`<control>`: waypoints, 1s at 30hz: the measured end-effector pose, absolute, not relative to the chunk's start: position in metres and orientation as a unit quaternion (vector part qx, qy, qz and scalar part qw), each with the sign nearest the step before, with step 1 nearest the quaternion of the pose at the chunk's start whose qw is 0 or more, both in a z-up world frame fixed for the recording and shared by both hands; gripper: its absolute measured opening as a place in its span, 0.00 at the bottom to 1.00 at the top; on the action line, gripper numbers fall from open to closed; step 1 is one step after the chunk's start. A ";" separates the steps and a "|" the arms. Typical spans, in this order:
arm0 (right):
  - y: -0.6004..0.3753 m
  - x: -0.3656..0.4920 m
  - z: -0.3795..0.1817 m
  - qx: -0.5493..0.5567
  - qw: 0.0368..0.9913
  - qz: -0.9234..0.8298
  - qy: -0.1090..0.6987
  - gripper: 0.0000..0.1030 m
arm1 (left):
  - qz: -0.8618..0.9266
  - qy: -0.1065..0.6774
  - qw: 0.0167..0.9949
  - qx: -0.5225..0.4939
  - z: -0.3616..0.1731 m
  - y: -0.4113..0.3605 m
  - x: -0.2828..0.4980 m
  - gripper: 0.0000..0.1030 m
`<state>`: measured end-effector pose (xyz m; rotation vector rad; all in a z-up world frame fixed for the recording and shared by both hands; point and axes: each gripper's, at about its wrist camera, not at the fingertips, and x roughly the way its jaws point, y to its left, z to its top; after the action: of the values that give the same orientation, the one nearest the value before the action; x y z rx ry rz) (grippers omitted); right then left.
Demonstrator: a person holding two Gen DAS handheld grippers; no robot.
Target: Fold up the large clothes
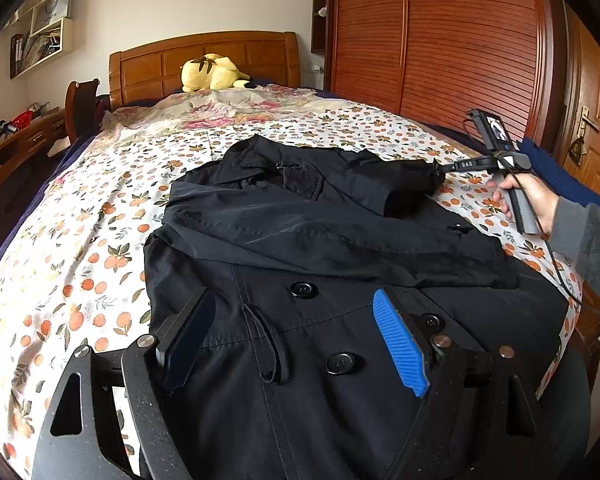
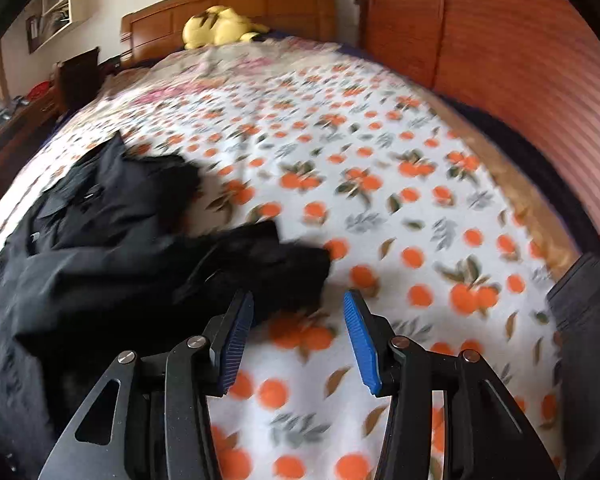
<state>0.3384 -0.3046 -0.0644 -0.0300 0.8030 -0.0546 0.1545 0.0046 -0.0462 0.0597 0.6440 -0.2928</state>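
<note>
A black buttoned coat (image 1: 320,240) lies front up on the bed, with one sleeve folded across its chest. My left gripper (image 1: 292,308) is open and empty, hovering over the coat's lower front. The right gripper shows in the left wrist view (image 1: 440,172) at the tip of the coat's right sleeve, held by a hand. In the right wrist view my right gripper (image 2: 298,308) is open and empty just right of the sleeve cuff (image 2: 292,268), above the sheet. That view is blurred.
The bed has an orange-print sheet (image 1: 80,260) and a wooden headboard (image 1: 204,60) with a yellow plush toy (image 1: 212,72). A wooden wardrobe (image 1: 440,40) stands on the right and a desk (image 1: 16,140) on the left.
</note>
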 end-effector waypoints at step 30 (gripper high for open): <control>-0.268 0.412 -0.096 0.000 0.891 0.053 0.450 0.06 | -0.142 0.325 0.934 0.051 -0.053 -0.005 0.156 0.80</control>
<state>0.4120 -0.2678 -0.0955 -0.0010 0.9347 0.1093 0.1556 -0.0050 -0.0535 0.1053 0.6641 -0.2912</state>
